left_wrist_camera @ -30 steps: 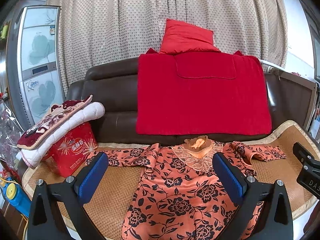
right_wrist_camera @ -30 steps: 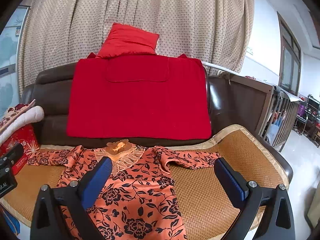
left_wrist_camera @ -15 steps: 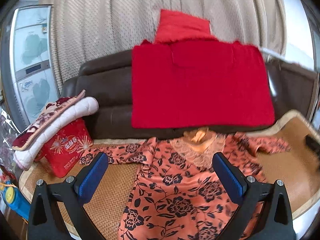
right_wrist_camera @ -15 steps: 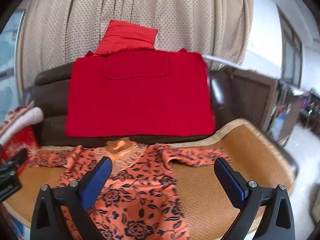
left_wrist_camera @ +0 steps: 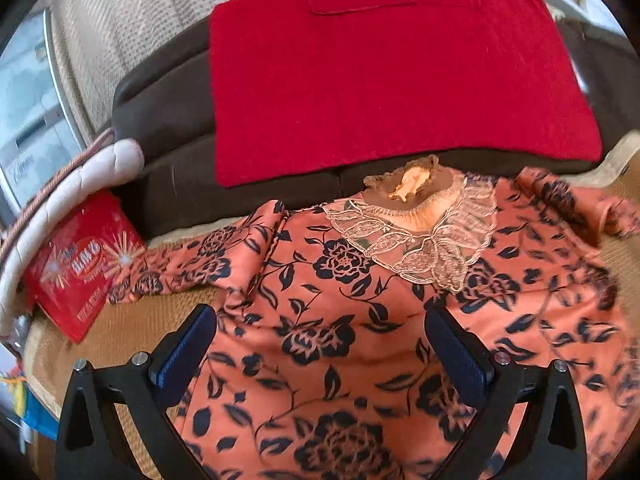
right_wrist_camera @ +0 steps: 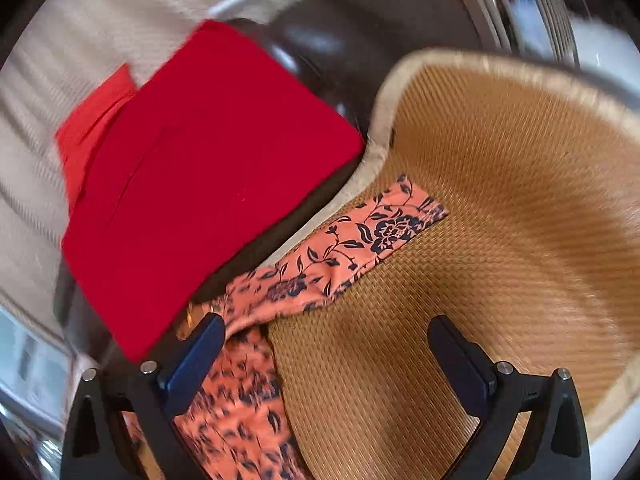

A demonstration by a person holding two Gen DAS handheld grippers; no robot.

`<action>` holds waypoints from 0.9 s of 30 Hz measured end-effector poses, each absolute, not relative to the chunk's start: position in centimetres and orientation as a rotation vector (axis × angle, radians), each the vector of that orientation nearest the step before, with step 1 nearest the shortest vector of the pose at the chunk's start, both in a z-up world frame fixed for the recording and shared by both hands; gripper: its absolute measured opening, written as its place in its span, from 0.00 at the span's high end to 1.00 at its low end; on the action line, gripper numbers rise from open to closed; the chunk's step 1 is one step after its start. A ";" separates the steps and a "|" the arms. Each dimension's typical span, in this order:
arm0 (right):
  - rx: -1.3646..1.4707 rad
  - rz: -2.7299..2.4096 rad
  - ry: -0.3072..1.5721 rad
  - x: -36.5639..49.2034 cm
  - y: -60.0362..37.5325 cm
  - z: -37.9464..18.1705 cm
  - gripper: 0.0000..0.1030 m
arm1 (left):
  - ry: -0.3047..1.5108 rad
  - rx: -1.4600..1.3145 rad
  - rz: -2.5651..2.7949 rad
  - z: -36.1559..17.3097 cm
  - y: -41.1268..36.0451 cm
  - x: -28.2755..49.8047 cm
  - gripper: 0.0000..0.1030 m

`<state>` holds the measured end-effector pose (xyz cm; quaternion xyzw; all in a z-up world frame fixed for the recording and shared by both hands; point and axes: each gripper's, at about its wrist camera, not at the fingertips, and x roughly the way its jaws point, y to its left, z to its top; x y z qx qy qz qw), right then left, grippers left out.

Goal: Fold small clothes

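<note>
An orange blouse [left_wrist_camera: 328,320] with dark flowers and a lace collar [left_wrist_camera: 416,240] lies spread flat on the woven mat [left_wrist_camera: 136,320] of the sofa seat. My left gripper [left_wrist_camera: 320,356] hangs open just above the blouse's chest, nothing between its blue pads. In the right wrist view the blouse's right sleeve [right_wrist_camera: 340,248] stretches out over the mat [right_wrist_camera: 500,220]. My right gripper [right_wrist_camera: 326,360] is tilted above the mat beside the sleeve. Its jaws stand wide and are closing a little, with only mat and blouse edge beneath them.
A red blanket [left_wrist_camera: 380,68] hangs over the brown sofa back [left_wrist_camera: 160,112]. A red package [left_wrist_camera: 76,268] and a rolled white quilt [left_wrist_camera: 80,184] lie at the seat's left end. The mat's pale border [right_wrist_camera: 384,120] marks the seat's right side.
Both grippers have dropped closer to the blouse. The right one has rolled and swung right, so it now looks at the right sleeve and bare mat.
</note>
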<state>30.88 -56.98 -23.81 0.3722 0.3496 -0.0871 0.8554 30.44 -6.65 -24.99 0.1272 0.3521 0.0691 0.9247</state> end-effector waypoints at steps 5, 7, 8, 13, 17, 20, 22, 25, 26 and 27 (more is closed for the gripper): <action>0.691 -0.344 0.827 36.6 -59.6 -26.6 0.24 | 0.764 0.400 0.158 -29.3 -7.9 31.6 0.00; 0.607 -0.407 0.874 39.2 -60.5 -27.6 0.24 | 0.854 0.418 0.155 -30.9 -7.8 32.8 0.00; 0.588 -0.420 0.884 40.2 -60.9 -28.2 0.24 | 0.896 0.424 0.161 -31.6 -7.7 33.3 0.00; 0.532 -0.512 0.982 45.2 -62.5 -31.5 0.24 | 0.862 0.462 0.175 -32.1 -7.8 33.4 0.00; 0.510 -0.549 1.081 47.1 -62.9 -34.2 0.25 | 0.835 0.401 0.215 -32.3 -7.4 32.6 0.00; 0.517 -0.552 1.044 46.9 -62.7 -34.2 0.35 | 0.833 0.370 0.242 -32.3 -7.2 32.5 0.00; 0.539 -0.488 1.009 47.1 -61.9 -34.0 0.89 | 0.825 0.376 0.256 -32.2 -7.4 32.3 0.00; 0.560 -0.448 1.008 47.7 -60.3 -34.0 0.91 | 0.826 0.398 0.251 -32.0 -7.7 32.2 0.00; 0.572 -0.429 0.996 47.6 -59.8 -33.8 0.91 | 0.839 0.406 0.232 -31.8 -7.7 32.3 0.00; 0.592 -0.399 0.964 47.4 -59.1 -33.1 0.92 | 0.863 0.422 0.194 -31.6 -7.6 32.7 0.00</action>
